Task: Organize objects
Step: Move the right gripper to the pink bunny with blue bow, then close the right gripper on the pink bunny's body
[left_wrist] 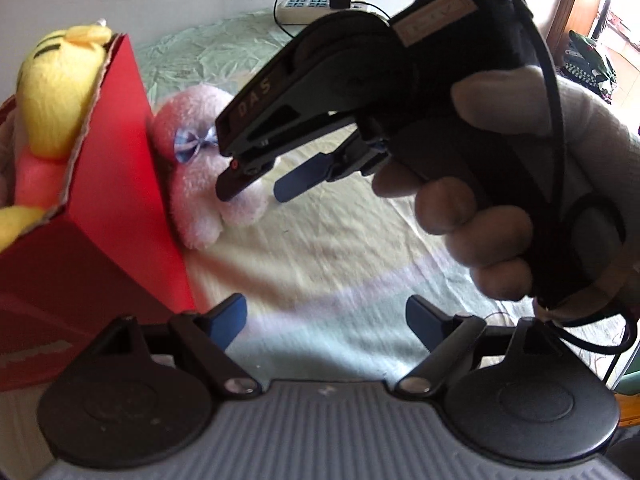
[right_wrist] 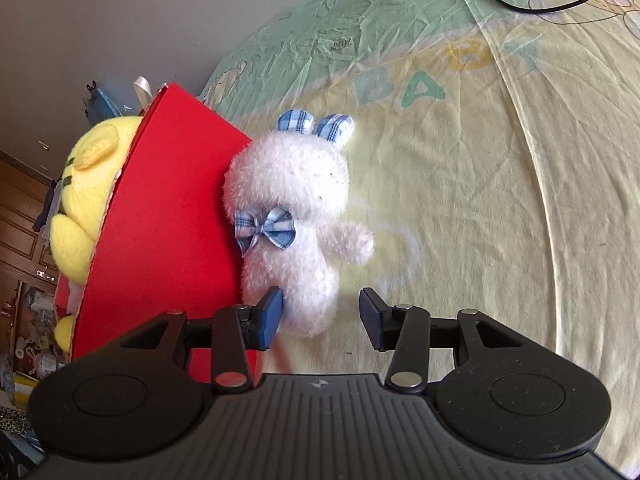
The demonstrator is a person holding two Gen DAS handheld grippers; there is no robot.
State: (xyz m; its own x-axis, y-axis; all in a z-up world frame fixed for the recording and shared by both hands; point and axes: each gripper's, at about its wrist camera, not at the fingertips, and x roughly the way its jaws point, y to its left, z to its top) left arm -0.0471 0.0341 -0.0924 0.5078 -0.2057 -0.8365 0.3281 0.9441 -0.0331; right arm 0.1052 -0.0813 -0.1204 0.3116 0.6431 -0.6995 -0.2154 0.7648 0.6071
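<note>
A pale pink plush rabbit with blue checked ears and a bow lies on the bed sheet, pressed against the side of a red cardboard box. A yellow plush toy sits inside the box. My right gripper stands open with the rabbit's lower end between its fingers; the right pad is clear of the fur. In the left wrist view the rabbit lies beside the box, with the right gripper and a person's hand over it. My left gripper is open above bare sheet.
A yellow-green printed bed sheet covers the bed. A power strip with a plugged charger and cables lies at the far edge by the wall. A black cable crosses the sheet. Wooden cabinets and floor clutter lie beyond the box.
</note>
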